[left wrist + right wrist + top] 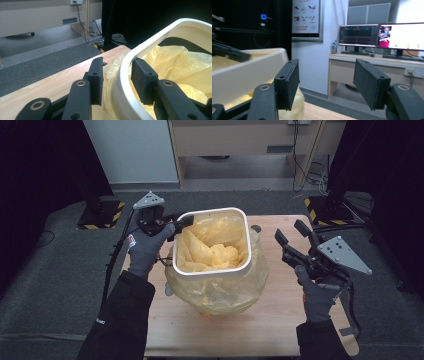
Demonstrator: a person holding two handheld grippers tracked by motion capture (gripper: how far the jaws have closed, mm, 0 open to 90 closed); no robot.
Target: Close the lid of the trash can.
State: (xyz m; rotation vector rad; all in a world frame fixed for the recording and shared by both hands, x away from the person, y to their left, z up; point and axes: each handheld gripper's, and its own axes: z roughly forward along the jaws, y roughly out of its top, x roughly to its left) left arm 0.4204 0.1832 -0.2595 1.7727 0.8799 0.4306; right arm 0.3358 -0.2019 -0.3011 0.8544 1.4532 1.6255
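Note:
A white square bin (pixel 210 212) stands in the middle of the wooden table (pixel 280 320), lined with a yellow plastic bag (pixel 215 292) that bulges out around its sides. My left gripper (pixel 181 226) sits at the bin's left rim. In the left gripper view its jaws (pixel 118 62) straddle the rim (pixel 150 42), one outside against the bag (pixel 175 62) and one inside, with a gap on the outer side. My right gripper (pixel 290 231) hangs open above the table, right of the bin, with nothing between its jaws (pixel 327 67). The bin's wall (pixel 249 72) lies to its left.
Two stands with yellow-and-black striped bases (pixel 100 215) (pixel 325 212) sit on the grey floor beyond the table's far corners. A desk with monitors (pixel 382 35) is farther off. Bare tabletop lies in front of the bin and to its right.

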